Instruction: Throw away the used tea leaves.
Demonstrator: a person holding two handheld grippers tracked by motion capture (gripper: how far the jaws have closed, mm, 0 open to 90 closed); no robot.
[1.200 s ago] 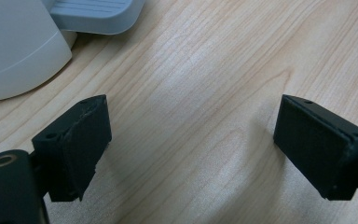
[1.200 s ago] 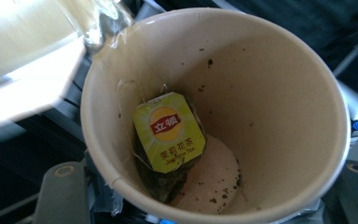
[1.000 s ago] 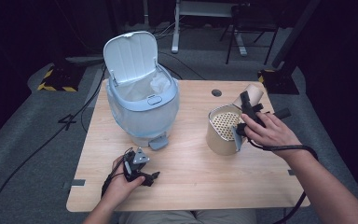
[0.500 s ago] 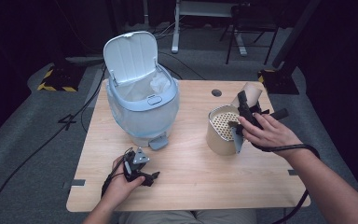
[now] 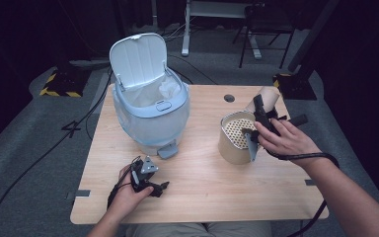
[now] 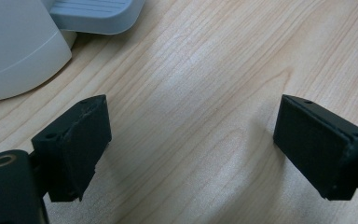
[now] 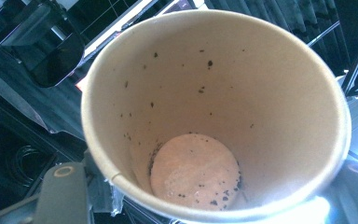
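My right gripper is shut on a tan paper cup, held tilted just behind a tan tub that has a perforated insert. In the right gripper view the paper cup shows its inside, bare apart from dark specks on the wall and bottom, with a jaw on each side of it. My left gripper rests low on the wooden table near its front edge. Its jaws stand wide open over bare wood with nothing between them.
A pale blue pedal bin stands at the table's back left, its lid raised and a white liner inside. Its pedal lies just beyond my left gripper. A cable hole sits near the far edge.
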